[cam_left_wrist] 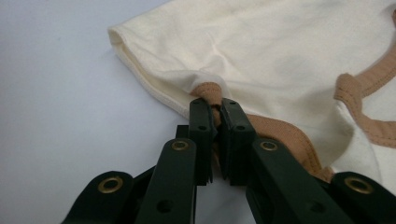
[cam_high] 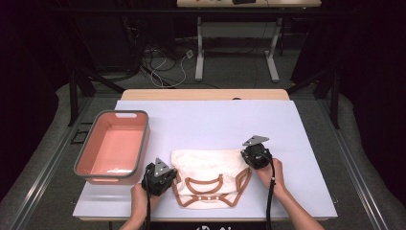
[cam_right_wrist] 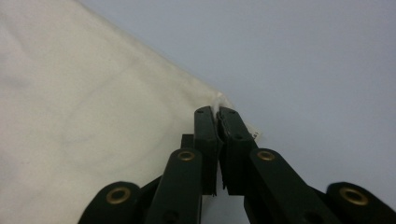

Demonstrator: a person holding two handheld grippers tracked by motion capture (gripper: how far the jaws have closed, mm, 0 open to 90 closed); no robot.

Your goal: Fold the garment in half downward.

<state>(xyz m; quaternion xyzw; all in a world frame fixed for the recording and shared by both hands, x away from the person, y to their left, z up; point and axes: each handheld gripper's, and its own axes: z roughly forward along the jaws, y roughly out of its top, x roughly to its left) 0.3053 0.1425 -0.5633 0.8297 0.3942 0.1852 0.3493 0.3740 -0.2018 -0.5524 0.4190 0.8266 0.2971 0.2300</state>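
L gripper (cam_left_wrist: 215,109) pinches bodysuit (cam_high: 209,168) trim; R gripper (cam_right_wrist: 217,114) pinches corner.

The high view sits above the near edge of the tabletop (cam_high: 210,120) and looks forward and down, far enough back to take in the whole surface, the floor beyond it and a second desk (cam_high: 239,28) at the far end.

The left gripper view rides on the left hand-held gripper (cam_left_wrist: 213,116) and looks along its jaws from very close, low over the tabletop, at one edge of the cream garment (cam_left_wrist: 261,51).

The right gripper view rides on the right hand-held gripper (cam_right_wrist: 218,116), equally close and low, facing another edge of that garment.

All three views share the garment and the pale surface around it.
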